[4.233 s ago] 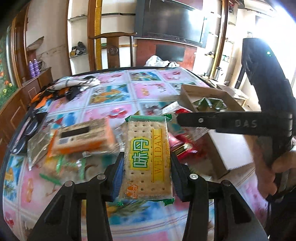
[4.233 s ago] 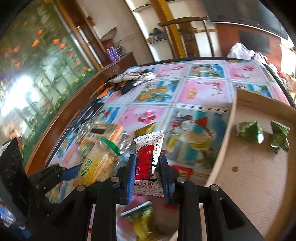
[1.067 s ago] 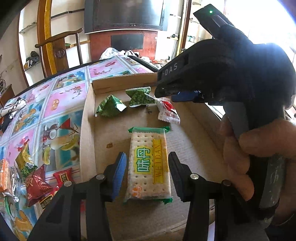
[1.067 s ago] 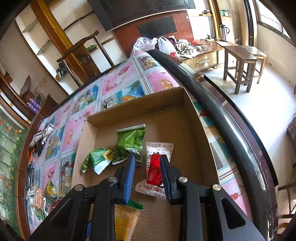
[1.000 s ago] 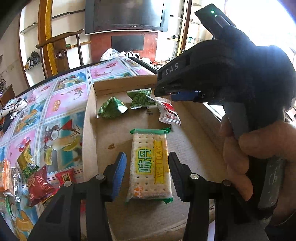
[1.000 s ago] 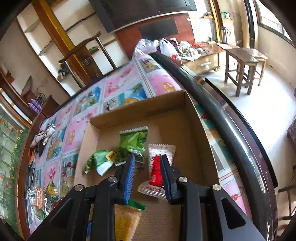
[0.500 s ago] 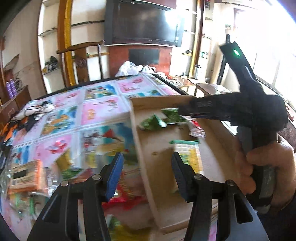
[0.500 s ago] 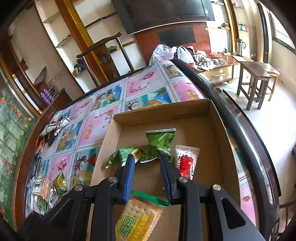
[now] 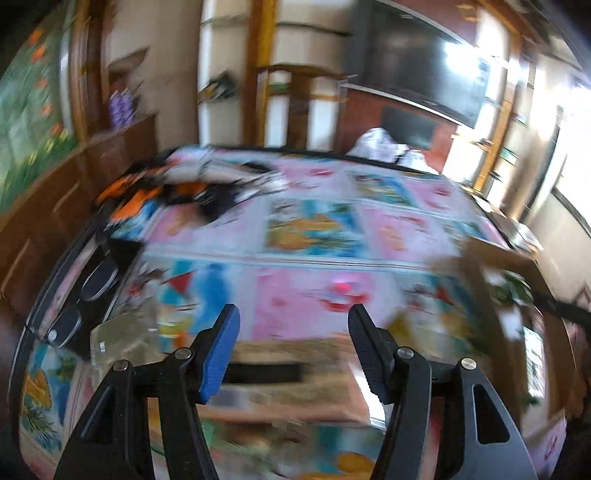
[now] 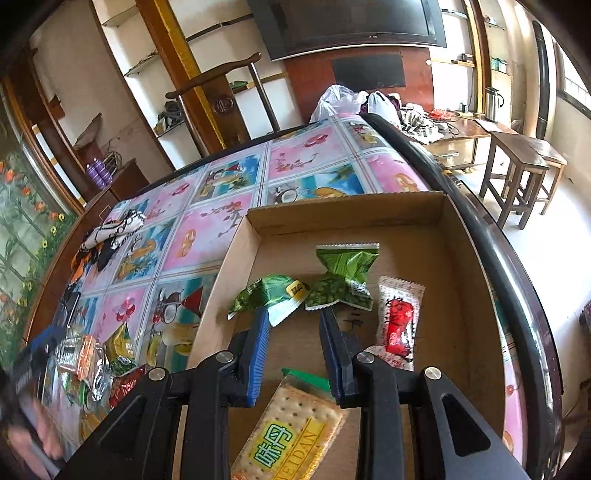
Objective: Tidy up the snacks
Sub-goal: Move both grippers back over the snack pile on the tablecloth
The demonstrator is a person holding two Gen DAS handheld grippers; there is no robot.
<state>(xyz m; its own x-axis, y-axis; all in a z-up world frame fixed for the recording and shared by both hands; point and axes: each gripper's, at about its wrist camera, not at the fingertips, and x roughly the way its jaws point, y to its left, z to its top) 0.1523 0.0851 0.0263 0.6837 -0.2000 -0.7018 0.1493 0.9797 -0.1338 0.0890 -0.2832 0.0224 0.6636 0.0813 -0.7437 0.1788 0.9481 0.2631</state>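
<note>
Living-room table [image 10: 229, 221] under a glossy pink-and-blue cartoon-tile cloth, shallow brown cardboard box [image 10: 347, 214] at its right edge.

Right tongs [image 10: 291, 325]: jaws a narrow gap apart, nothing between them, hanging over the box floor. Just below them, nearest the camera: tan cracker pack with green ends and a yellow-green label [image 10: 291, 432], flat in the box, partly behind the tong arms. Just right of the right jaw: white sachet with a red centre [image 10: 397, 321]. At the tips and just past them: three crumpled green wrappers, one with a yellow tag [image 10: 269, 295] touching the left tip, a darker one [image 10: 336, 291] beside it, a bigger one [image 10: 347, 260] behind. All five lie in the box.

Left of the box, on the cloth: loose pile of mixed snack packets [image 10: 99, 362], orange, yellow-green and red. A blurred hand [image 10: 33, 424] shows at that corner, with a dark shape by it.

Left tongs [image 9: 291, 325]: heavy motion blur. Jaws have just been opening, now well apart, nothing between them. Below them a tan packet with a dark bar [image 9: 273, 376], too smeared to identify. Box is off to their right edge.

Far end of table: black-white-orange cloth bundle [image 10: 110, 236]. Beyond: wooden chair [image 10: 221, 99], wall TV [image 10: 347, 22].
</note>
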